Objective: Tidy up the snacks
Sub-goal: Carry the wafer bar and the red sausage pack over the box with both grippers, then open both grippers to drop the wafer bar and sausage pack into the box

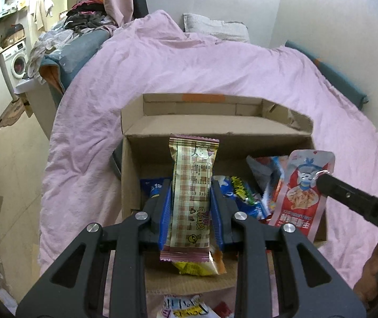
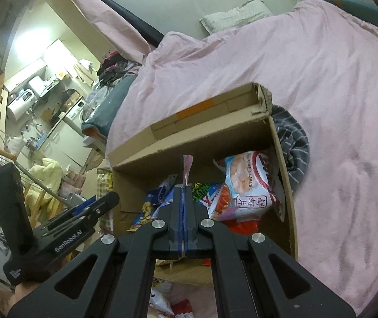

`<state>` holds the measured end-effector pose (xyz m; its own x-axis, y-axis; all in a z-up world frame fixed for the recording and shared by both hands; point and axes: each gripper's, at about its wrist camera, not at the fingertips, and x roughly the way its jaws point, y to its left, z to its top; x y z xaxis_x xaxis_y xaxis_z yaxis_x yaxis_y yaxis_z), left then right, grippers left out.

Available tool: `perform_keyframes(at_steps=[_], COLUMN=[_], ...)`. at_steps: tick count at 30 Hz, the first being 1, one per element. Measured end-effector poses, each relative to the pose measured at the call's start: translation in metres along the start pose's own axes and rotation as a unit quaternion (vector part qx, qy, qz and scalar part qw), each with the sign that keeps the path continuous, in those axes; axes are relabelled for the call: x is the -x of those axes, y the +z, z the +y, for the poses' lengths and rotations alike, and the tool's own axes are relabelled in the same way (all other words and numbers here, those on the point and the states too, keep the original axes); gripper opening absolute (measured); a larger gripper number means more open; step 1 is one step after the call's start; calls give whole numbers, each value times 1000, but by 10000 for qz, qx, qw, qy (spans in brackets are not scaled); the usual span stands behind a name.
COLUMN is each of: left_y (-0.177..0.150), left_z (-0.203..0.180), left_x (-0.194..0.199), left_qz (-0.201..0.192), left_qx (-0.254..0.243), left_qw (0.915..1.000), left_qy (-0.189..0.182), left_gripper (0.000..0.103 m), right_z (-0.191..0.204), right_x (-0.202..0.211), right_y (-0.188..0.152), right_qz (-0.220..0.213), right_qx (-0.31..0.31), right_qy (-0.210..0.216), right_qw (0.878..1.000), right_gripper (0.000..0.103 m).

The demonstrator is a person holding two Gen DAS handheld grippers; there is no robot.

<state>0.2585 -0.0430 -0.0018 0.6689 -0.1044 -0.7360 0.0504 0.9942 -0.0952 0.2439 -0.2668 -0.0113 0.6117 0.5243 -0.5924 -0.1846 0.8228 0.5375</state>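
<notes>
Hanging over the open cardboard box (image 1: 242,137), left jaws clamp a wafer bar (image 1: 191,198), right jaws pinch a red pouch (image 1: 302,193).

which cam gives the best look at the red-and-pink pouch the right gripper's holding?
Left wrist. The red-and-pink pouch faces that camera flat-on above the cardboard box, printed front readable, with the right gripper pinching its upper right edge. The right wrist view shows it edge-on only, a thin sliver sticking out past the shut gripper.

Both wrist views close above, sharing cardboard box (image 1: 216,132) (image 2: 189,137)
</notes>
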Motion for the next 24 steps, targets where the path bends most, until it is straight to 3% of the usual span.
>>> perform_keyframes(at_steps=[7, 24], left_y=[-4, -4], left_z=[6, 4], left_x=[-20, -27], left_qz=[197, 189], left_qx=[102, 48], left_qw=[9997, 9997], left_qy=[-54, -115], left_gripper=[24, 24], right_z=[-8, -8], right_x=[-19, -41], right_y=[-3, -8], right_qz=[194, 555], right_qx=[-31, 63], right_qy=[-62, -328], right_qw=[9998, 9979], right_gripper=[0, 1])
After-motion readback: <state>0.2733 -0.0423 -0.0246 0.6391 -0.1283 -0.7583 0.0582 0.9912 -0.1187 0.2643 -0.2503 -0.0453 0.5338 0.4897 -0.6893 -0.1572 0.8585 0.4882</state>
